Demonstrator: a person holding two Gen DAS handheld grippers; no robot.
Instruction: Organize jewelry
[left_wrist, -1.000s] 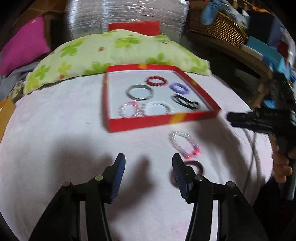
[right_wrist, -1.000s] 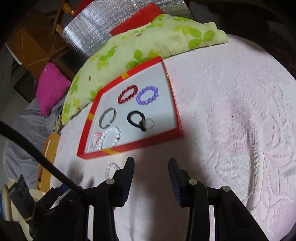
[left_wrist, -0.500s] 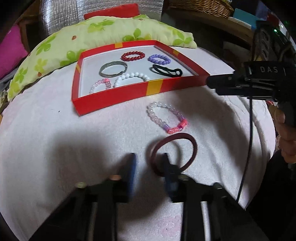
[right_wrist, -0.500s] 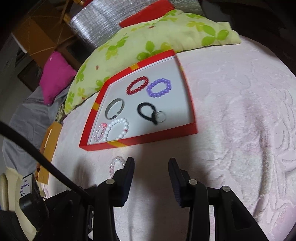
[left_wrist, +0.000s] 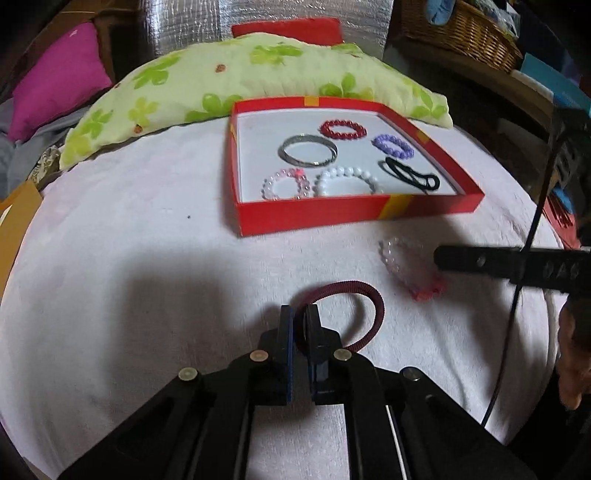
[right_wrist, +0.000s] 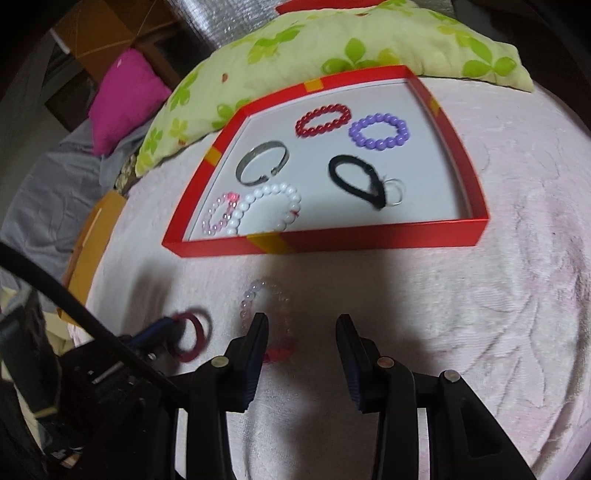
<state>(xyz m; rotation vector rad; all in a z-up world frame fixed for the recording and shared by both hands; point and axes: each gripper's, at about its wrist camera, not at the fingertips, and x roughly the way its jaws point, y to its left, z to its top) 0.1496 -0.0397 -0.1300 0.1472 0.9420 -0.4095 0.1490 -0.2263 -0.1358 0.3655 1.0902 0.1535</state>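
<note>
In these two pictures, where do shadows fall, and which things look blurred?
Left wrist view: a broad dark shadow lies on the white cloth ahead of the left gripper, shut on the dark red band; the pale bead bracelet is smeared. Right wrist view: shadow spreads under the open right gripper; the black hair tie and the near wall of the red box look soft.

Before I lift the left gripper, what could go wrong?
The left gripper pinches only one edge of the maroon band, so it may slip out on the way to the red box. The right gripper, open, hangs over the pink bracelet and could snag it.
</note>
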